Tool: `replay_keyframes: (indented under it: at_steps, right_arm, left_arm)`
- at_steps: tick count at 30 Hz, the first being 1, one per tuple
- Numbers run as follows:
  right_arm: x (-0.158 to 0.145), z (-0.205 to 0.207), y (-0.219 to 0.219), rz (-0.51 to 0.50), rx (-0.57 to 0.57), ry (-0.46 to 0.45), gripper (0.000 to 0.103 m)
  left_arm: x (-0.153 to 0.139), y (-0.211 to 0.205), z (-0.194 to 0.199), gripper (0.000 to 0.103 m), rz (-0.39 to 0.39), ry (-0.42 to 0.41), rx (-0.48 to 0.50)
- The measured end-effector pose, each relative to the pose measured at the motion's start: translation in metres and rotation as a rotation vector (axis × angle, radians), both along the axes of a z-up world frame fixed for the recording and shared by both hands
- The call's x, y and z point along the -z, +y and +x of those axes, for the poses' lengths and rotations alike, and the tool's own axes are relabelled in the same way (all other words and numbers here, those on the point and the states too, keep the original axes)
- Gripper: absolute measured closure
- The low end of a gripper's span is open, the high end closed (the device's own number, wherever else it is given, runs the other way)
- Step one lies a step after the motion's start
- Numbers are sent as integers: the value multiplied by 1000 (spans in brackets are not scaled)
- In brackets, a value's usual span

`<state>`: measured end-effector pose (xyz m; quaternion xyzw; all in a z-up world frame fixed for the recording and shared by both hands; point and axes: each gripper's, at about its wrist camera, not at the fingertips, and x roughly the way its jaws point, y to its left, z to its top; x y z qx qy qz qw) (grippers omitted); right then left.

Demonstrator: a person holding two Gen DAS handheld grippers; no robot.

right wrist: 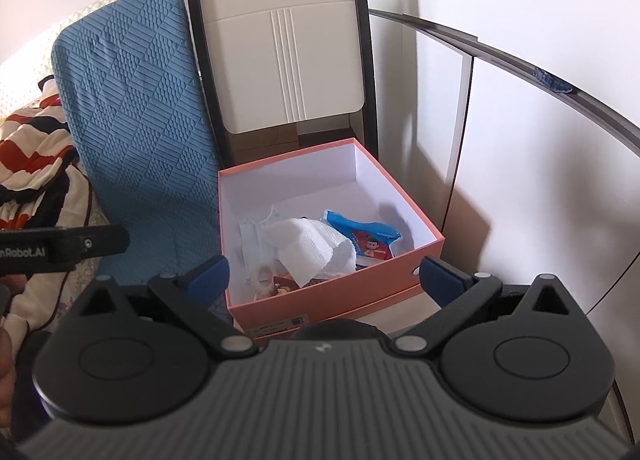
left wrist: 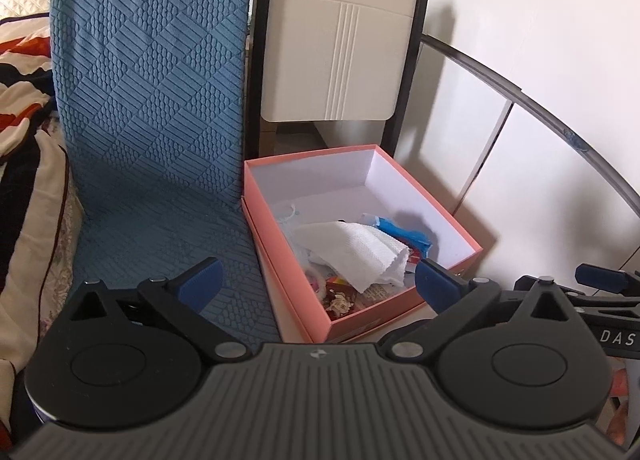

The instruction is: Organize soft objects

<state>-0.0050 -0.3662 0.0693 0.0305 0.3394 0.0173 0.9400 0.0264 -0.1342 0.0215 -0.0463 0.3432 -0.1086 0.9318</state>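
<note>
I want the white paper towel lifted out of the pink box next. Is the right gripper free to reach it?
Probably yes. The right gripper is open and empty, the pink box has no lid, and the paper towel lies on top of the other contents, just ahead.

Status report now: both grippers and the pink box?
Left gripper open, empty. Right gripper open, empty. White paper towel lies in pink cardboard box. Nothing blocks.

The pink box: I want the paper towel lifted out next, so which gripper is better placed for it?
Probably the right gripper: its open jaws frame the paper towel in the pink box almost centrally. The left gripper, also open, straddles the box's edge beside the blue cushion.
</note>
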Motion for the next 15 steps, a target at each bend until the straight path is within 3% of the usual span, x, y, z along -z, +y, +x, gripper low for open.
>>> replay_keyframes:
  at_steps: [15]
  right_arm:
    - [2,-2,2,1,-4,9,0]
  left_arm:
    - [1,2,-1,0,-12,-9,-7]
